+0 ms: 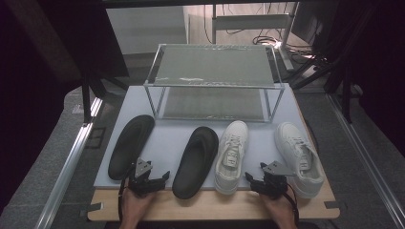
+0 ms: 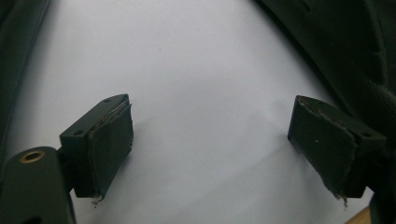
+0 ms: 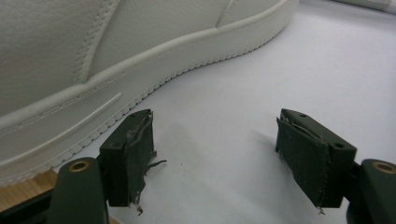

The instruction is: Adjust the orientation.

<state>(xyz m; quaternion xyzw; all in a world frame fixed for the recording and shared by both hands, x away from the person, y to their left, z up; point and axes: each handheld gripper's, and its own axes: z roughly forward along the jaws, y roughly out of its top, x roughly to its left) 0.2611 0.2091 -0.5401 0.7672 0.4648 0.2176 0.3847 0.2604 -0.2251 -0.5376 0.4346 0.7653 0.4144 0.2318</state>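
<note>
In the high view, four shoes lie in a row on the grey mat (image 1: 167, 138): two black slippers, two white sneakers. The wire rack (image 1: 212, 64) behind holds nothing, so I judge the work is not started.

In the left gripper view, the left gripper (image 2: 210, 140) is wide open and holds nothing, over the mat between the left black slipper (image 1: 130, 145) and the right black slipper (image 1: 196, 162).

In the right gripper view, the right gripper (image 3: 215, 158) is open and holds nothing, just beside the left white sneaker (image 3: 93, 60).

Four pieces of footwear lie in a row on the pale mat (image 1: 167, 138) covering the counter (image 1: 215, 207): a black slipper (image 1: 130, 145) far left, a second black slipper (image 1: 196, 162), then a white sneaker (image 1: 231, 155) and another white sneaker (image 1: 300, 157) far right. Behind them stands a two-tier wire rack (image 1: 215, 81). The left tool (image 1: 150, 179) sits between the two slippers, jaws apart; the right tool (image 1: 267, 181) sits between the sneakers.
</note>
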